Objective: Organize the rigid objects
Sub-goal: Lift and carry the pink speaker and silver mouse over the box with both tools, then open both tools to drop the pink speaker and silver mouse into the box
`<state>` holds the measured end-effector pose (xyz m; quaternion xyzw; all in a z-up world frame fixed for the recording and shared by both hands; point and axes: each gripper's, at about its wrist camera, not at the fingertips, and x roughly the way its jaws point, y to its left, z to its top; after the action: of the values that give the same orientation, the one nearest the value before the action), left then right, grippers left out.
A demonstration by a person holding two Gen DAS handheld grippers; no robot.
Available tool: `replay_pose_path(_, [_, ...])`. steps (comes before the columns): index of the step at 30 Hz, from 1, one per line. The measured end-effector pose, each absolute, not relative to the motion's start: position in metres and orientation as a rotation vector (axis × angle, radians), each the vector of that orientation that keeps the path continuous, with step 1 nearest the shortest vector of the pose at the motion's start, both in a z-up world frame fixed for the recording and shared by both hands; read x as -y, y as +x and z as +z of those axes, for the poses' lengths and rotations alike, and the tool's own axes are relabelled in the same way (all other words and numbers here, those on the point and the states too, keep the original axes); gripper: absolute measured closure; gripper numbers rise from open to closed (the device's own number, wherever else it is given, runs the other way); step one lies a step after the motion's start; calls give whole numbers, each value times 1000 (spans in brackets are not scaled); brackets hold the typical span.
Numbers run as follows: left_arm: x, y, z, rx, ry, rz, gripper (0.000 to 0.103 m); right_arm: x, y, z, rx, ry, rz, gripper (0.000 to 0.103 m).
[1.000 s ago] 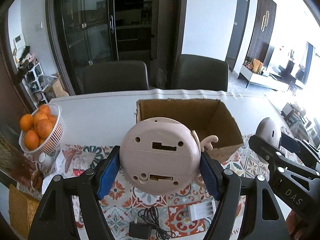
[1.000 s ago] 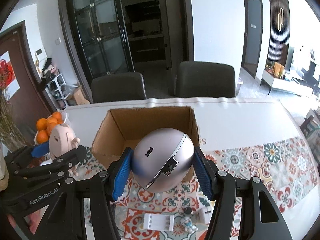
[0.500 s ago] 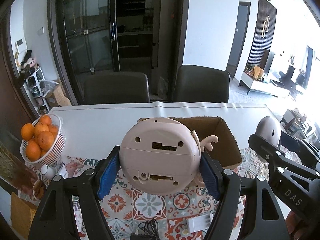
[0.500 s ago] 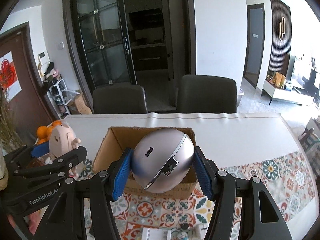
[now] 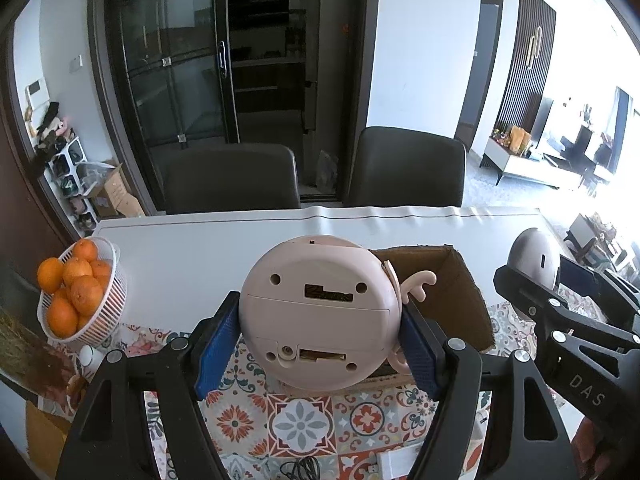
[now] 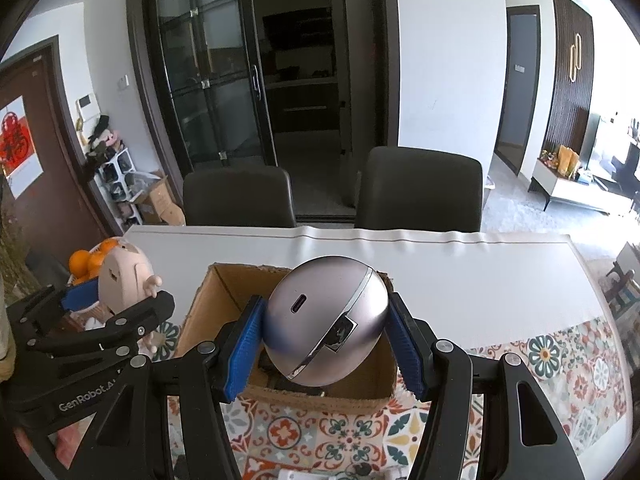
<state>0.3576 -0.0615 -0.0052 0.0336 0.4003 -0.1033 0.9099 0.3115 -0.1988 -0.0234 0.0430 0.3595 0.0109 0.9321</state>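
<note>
While clamped, pink toy [image 5: 320,312] fills left jaws.

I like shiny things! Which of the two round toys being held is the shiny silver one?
The silver ball-shaped gadget in the right gripper. It is smooth and metallic with a small slot; the one in the left gripper is a matte pink toy with little arms.

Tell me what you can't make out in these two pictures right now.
- Cardboard box floor: right wrist view, mostly hidden by the silver ball; something dark inside, unidentifiable.
- Pink toy face: left wrist view shows only its underside.
- Black cable and white gadget: cut off by the bottom edge, left wrist view.
</note>
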Motion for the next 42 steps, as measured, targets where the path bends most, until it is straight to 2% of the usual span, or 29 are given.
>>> replay_pose_path(9, [68, 386, -20, -893, 75, -220, 29, 202, 343, -35, -801, 75, 48, 43])
replay_pose_path(31, [82, 442, -77, -1090, 114, -210, 29, 216, 409, -108, -1050, 105, 69, 43])
replay_pose_path(42, [86, 447, -93, -1147, 114, -201, 29, 219, 421, -123, -1092, 109, 62, 43])
